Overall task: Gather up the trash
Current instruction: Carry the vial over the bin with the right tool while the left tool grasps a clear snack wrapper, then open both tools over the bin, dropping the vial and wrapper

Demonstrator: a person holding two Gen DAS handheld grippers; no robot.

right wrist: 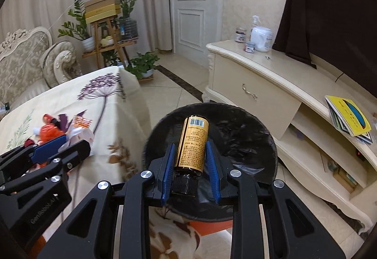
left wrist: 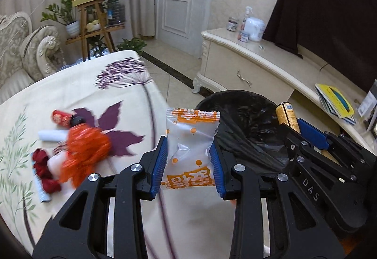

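My left gripper [left wrist: 188,141] is shut on a clear snack wrapper [left wrist: 191,138] with orange print, held upright over the table's right edge. To its right sits the round bin with a black liner [left wrist: 245,124]. My right gripper [right wrist: 190,143] is shut on a small brown bottle [right wrist: 193,143] with a gold label and black cap, held above the bin [right wrist: 235,141]. The bottle [left wrist: 287,117] and the right gripper [left wrist: 313,138] also show in the left wrist view. More trash lies on the table: an orange crumpled wrapper [left wrist: 87,150], a red can [left wrist: 61,118], a white roll [left wrist: 50,135], and a dark red piece [left wrist: 44,170].
The table wears a cream floral cloth [left wrist: 99,93]. A cream TV cabinet [right wrist: 271,75] stands beyond the bin, with bottles [right wrist: 260,38] and books [right wrist: 348,117] on it. A sofa [right wrist: 26,65], a plant stand [right wrist: 108,30] and a white door [right wrist: 195,6] lie further back. Tiled floor [right wrist: 174,86] runs between table and cabinet.
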